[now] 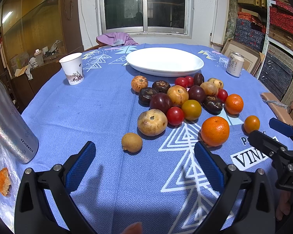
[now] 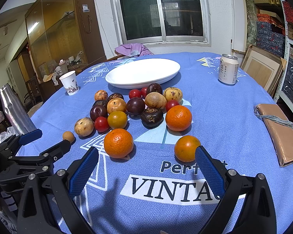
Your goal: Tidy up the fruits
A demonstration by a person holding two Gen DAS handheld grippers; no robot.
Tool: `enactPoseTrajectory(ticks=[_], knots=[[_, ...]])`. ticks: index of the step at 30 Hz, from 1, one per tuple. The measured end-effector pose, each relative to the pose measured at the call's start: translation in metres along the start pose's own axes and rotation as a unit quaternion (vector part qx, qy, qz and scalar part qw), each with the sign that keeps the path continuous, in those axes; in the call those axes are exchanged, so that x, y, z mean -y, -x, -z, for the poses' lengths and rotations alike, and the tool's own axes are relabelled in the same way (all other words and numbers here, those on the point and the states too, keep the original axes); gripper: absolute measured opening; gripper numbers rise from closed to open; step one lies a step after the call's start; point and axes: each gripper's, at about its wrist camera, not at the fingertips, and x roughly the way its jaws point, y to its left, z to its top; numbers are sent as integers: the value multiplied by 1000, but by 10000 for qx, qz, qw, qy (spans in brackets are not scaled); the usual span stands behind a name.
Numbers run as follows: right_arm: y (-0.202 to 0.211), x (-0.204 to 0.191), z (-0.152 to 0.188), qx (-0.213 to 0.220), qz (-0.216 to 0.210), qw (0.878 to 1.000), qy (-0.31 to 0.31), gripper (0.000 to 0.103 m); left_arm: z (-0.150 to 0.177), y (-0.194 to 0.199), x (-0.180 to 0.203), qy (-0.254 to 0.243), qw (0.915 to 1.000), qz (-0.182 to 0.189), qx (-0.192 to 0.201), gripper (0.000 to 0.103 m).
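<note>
A pile of mixed fruits lies on the blue tablecloth in front of a white oval plate (image 1: 165,61), also in the right wrist view (image 2: 142,73). The plate has nothing on it. Nearest the left gripper (image 1: 144,148) are a small tan fruit (image 1: 131,142) and an orange (image 1: 214,131). The left gripper is open and empty. The right gripper (image 2: 146,154) is open and empty; an orange (image 2: 118,143) lies just beyond its left finger and a small orange (image 2: 185,148) touches its right fingertip. The right gripper also shows at the left view's right edge (image 1: 271,134).
A paper cup (image 1: 72,68) stands at the left, a drink can (image 1: 234,64) at the right. A steel bottle (image 1: 7,120) and a plastic bag with orange peel (image 1: 3,181) lie at the near left. A tan pouch (image 2: 279,132) lies at the table's right edge.
</note>
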Motion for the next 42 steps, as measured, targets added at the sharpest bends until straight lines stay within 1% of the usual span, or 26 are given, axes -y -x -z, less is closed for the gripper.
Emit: enactPoseTrajectory(ticks=[8,23,25,27,28,30,32,33,34,36,38,40,41,42], knots=[[-1,0,0,3,-6,10000,0,100,4,-1,2,-3,10000,8,-8,99],[-1,0,0,-1,-5,10000,-5,100,2,-2,1,8,10000,13,-25,99],[-1,2,0,-33,-129,9999,-39,100,2,-2,1,7,10000,12,-29,99],[-1,10,-1,-114,-421,9988,-211,100,6,-5,1,21,9998,99,-146,99],[-2,19,0,-149,-651,9969,-411,100,8,-6,0,40,9997,149,-214,99],[-5,34,4,-267,-1105,9908,-730,100,13,-12,-9,219,9977,513,-382,99],[-8,43,6,-477,-1273,9872,-836,100,18,-13,-21,433,9935,936,-476,99],[-11,46,6,-646,-1242,9870,-785,100,20,-14,-28,558,9915,1044,-547,99],[-13,46,6,-768,-1193,9872,-731,100,20,-16,-32,618,9905,1070,-605,99],[-16,48,4,-965,-1152,9867,-618,100,20,-21,-34,500,9910,951,-798,99],[-19,52,0,-1131,-1172,9850,-579,100,16,-24,-29,138,9937,645,-907,99],[-19,58,-5,-1193,-1270,9825,-659,100,13,-27,-26,-54,9936,525,-1000,99],[-19,60,-7,-1170,-1279,9827,-657,100,13,-30,-26,-43,9930,505,-1070,99],[-19,60,-10,-1124,-1194,9847,-587,100,13,-33,-28,0,9925,505,-1113,99]])
